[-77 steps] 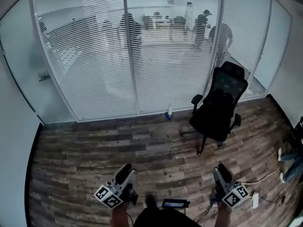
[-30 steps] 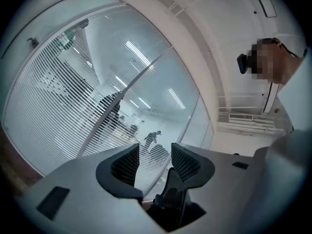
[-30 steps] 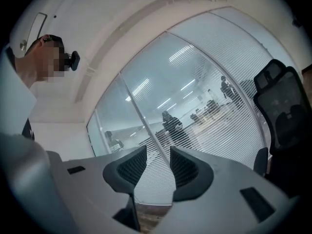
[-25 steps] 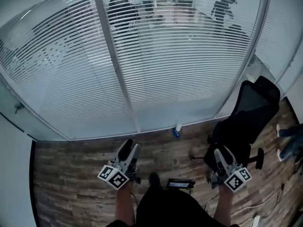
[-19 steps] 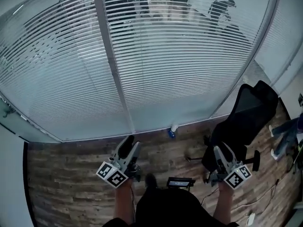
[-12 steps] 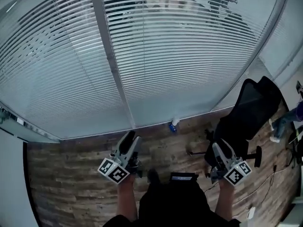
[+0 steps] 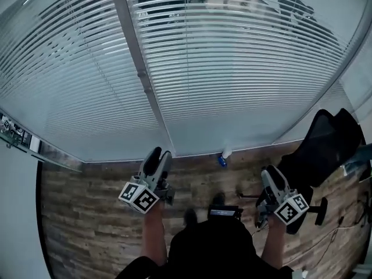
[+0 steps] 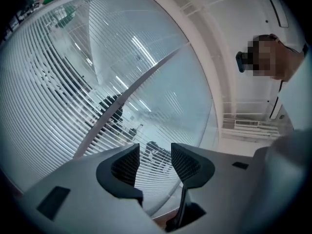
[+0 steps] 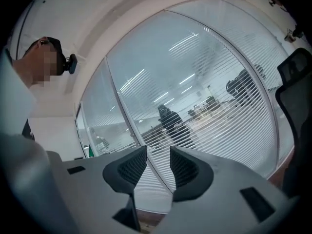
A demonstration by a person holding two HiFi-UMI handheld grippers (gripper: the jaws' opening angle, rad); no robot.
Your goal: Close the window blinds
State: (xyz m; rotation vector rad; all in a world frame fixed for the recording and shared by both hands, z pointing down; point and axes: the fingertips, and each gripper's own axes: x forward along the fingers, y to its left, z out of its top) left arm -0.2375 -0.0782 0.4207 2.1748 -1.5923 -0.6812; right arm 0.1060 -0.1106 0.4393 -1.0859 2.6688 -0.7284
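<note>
Blinds (image 7: 232,68): white horizontal slats across the whole glass wall in front of the person. They are tilted open, so the room beyond shows through in thin strips.
Frame post (image 7: 142,74): a pale upright that splits the glazing into panels and comes down to the floor just ahead of the left gripper.
Left gripper (image 7: 158,153): held low in front of the body and pointed toward the foot of the glass. Its jaws stand partly apart with nothing between them; only slats and the post show through the gap. It touches no part of the blinds.
Right gripper (image 7: 271,173): level with the left one and likewise aimed at the window. Its jaws stand a little apart and empty, clear of the blinds.
People (image 7: 296,7): dark figures on the far side of the glass, seen through the slats.
Office chair (image 7: 328,144): black, on the person's right, close to the window and just beyond the right gripper.
Small bottle (image 7: 223,157): pale with a blue end, on the floor at the base of the glass, between the two grippers.
Floor (image 7: 87,214): dark wood-look planks.
</note>
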